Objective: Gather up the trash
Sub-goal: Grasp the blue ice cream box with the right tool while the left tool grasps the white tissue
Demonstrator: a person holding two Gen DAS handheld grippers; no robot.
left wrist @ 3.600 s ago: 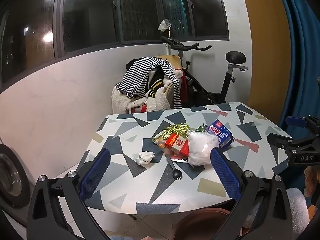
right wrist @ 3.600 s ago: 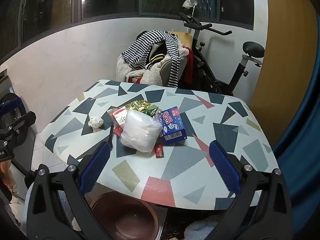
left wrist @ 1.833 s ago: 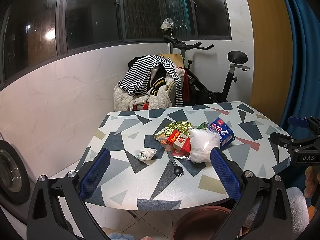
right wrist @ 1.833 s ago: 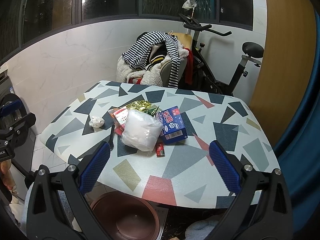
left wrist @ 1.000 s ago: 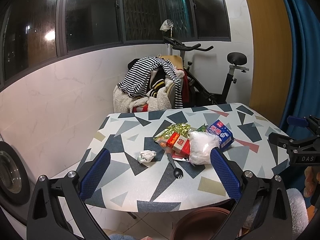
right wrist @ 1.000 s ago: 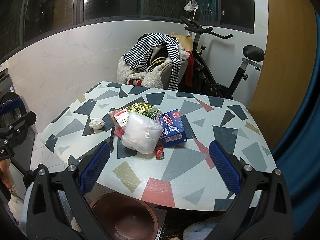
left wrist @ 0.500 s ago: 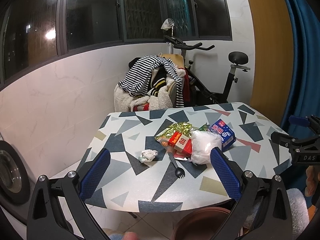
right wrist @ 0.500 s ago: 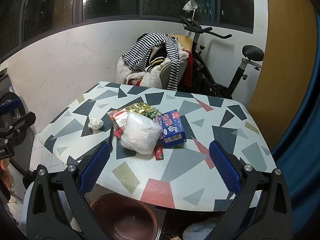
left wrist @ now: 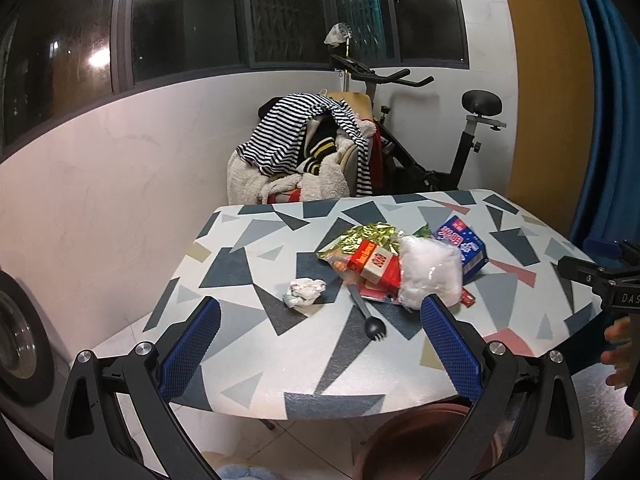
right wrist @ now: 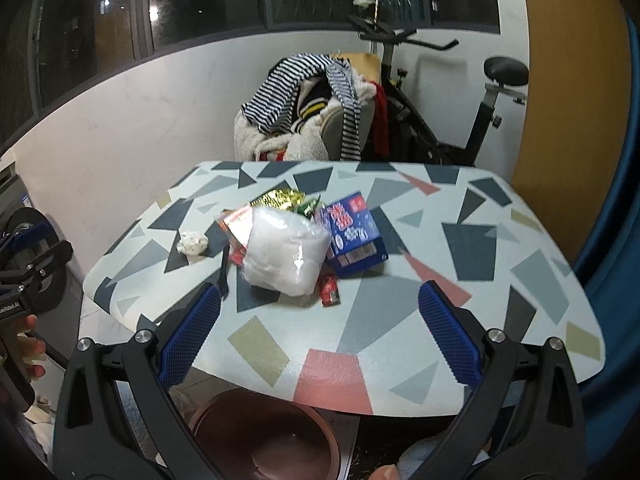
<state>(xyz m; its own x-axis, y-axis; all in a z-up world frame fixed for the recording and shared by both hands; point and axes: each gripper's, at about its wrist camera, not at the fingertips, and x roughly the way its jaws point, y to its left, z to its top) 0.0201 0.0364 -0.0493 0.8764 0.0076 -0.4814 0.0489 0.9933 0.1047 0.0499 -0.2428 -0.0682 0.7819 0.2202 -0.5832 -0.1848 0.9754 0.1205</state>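
Trash lies piled mid-table: a white plastic bag (left wrist: 430, 276) (right wrist: 286, 254), a blue box (left wrist: 464, 246) (right wrist: 354, 232), red packets (left wrist: 374, 264), a gold wrapper (left wrist: 366, 236) (right wrist: 278, 198), a black plastic fork (left wrist: 366, 314), a crumpled tissue (left wrist: 304, 292) (right wrist: 193, 242) and a small red wrapper (right wrist: 330, 290). My left gripper (left wrist: 320, 344) is open and empty at the table's near edge. My right gripper (right wrist: 318, 328) is open and empty, also short of the pile. A brown bin (right wrist: 260, 436) (left wrist: 428, 440) stands on the floor below the table edge.
The patterned table (left wrist: 248, 320) (right wrist: 460, 264) has a chair heaped with clothes (left wrist: 308, 152) and an exercise bike (left wrist: 460, 140) behind it. A blue curtain (left wrist: 608, 100) hangs at the right. A washing machine (left wrist: 20, 344) is at the left.
Both grippers have moved a little closer to the table and the pile. The right one has advanced more, blurring its view slightly. Nothing on the table has moved.
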